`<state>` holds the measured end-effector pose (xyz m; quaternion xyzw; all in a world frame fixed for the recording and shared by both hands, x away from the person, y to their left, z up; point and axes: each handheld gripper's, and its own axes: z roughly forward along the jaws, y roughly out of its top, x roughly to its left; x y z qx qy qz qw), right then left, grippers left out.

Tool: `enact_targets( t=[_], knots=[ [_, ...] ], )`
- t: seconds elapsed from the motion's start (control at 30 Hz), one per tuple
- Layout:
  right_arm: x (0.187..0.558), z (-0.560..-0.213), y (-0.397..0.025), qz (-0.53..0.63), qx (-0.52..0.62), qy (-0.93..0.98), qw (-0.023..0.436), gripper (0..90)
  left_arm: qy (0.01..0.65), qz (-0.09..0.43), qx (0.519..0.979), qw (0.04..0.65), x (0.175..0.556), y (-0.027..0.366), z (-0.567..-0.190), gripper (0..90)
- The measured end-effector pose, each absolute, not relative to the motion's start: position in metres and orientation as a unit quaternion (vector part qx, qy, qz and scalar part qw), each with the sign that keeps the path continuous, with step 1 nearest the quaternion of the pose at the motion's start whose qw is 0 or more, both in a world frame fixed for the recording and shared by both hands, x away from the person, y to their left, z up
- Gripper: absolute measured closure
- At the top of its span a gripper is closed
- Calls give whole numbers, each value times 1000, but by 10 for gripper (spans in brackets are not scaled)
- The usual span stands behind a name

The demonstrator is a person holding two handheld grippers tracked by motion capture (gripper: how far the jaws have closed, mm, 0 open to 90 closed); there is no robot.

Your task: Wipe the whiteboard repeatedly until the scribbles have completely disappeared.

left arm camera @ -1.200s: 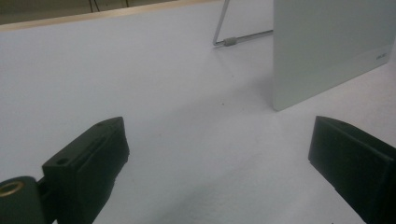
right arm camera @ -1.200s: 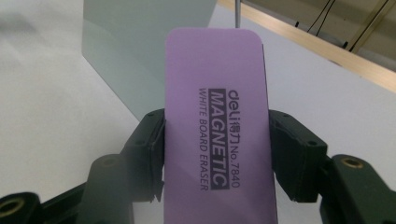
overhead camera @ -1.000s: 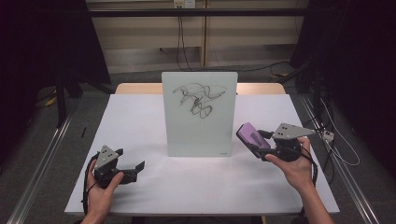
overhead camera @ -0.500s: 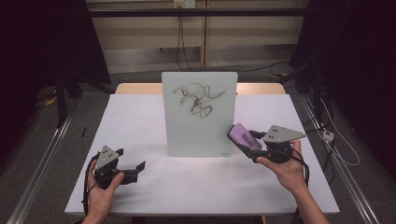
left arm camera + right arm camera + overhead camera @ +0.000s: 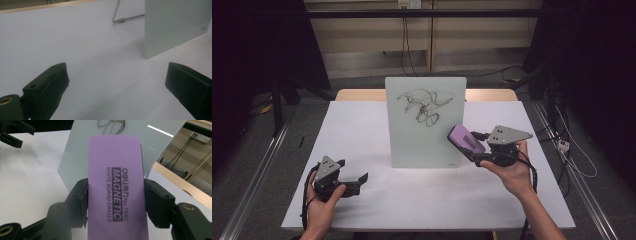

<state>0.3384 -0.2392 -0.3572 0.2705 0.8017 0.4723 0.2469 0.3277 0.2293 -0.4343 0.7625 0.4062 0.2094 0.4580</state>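
Note:
A small whiteboard [image 5: 425, 122] stands upright on a wire stand at the middle of the white table, with black scribbles [image 5: 422, 106] on its upper half. My right gripper [image 5: 473, 154] is shut on a purple magnetic whiteboard eraser [image 5: 466, 139], held in the air just right of the board's lower right part. The right gripper view shows the eraser [image 5: 116, 188] clamped between both jaws, the board [image 5: 120, 142] right behind it. Near the table's front left, my left gripper [image 5: 353, 176] rests low with jaws wide apart and nothing between them. The board's lower corner [image 5: 175, 27] appears in the left gripper view.
The white table top [image 5: 362, 125] spreads around the board, with a wooden edge [image 5: 492, 94] at the back. The wire stand [image 5: 125, 20] props the board from behind. Cables [image 5: 562, 150] hang off the table's right side. Dark floor and rails surround the table.
My right gripper has carried the eraser leftward, closer to the board's right edge. The left gripper has stayed where it was.

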Motion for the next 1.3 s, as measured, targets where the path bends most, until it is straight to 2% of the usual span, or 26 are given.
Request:
enact_targets(
  t=[0.6, 1.3],
  knots=[
    [355, -335, -223, 496, 253, 792, 251, 410, 404, 211, 761, 462, 327, 228, -434, 48],
    [378, -294, -209, 506, 236, 776, 292, 410, 404, 210, 762, 460, 327, 230, -434, 47]
  ],
)
